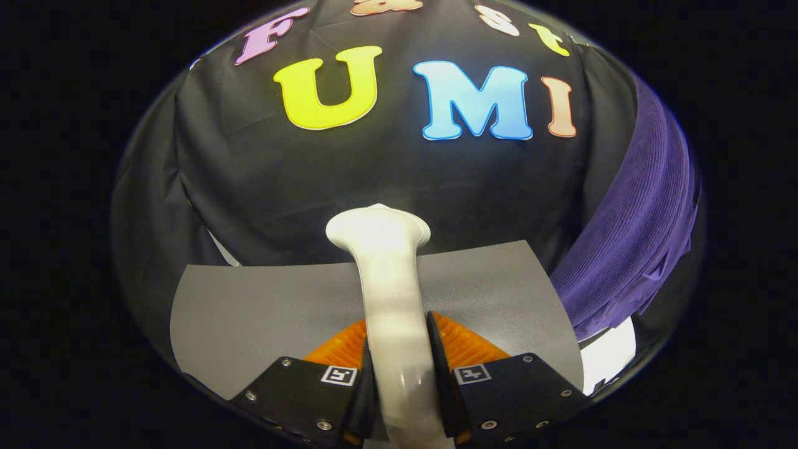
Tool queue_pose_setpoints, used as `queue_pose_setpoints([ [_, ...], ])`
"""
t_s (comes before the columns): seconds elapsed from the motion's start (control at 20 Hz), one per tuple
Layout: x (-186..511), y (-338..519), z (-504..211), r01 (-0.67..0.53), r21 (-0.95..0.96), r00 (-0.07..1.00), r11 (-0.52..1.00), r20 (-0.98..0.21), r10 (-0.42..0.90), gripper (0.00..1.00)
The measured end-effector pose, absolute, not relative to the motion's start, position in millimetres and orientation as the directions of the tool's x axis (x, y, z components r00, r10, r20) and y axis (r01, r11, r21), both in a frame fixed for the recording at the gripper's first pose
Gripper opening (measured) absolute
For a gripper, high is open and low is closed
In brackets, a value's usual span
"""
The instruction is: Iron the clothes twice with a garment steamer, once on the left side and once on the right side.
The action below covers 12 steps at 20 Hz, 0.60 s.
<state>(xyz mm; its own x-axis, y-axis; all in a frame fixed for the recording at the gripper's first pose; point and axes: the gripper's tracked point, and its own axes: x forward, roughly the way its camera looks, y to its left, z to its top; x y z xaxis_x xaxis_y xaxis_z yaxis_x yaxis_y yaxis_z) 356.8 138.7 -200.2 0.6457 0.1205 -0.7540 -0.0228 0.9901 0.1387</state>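
A white garment steamer runs up between my two fingers, its flared head at the far end, above the grey mat. My gripper is shut on the steamer's handle, with both fingers pressing its sides. A purple ribbed garment hangs off to the right of the steamer, well beyond the fingers, in front of the black cloth wall. The steamer head is apart from the garment, pointing toward the black wall.
A grey mat covers the table under the steamer. The black cloth wall rises just behind it. A patch of white surface shows below the garment, to the right of the mat.
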Motion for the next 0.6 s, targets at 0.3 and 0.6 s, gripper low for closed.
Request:
queue_pose_setpoints([
  [0.3, 351.7, 138.4, -183.1, -0.038, 0.165, 0.682, 0.986, -0.717, 0.146, 0.41],
  [0.6, 330.7, 99.0, -147.2, 0.066, 0.212, 0.791, 0.975, -0.606, 0.078, 0.41],
])
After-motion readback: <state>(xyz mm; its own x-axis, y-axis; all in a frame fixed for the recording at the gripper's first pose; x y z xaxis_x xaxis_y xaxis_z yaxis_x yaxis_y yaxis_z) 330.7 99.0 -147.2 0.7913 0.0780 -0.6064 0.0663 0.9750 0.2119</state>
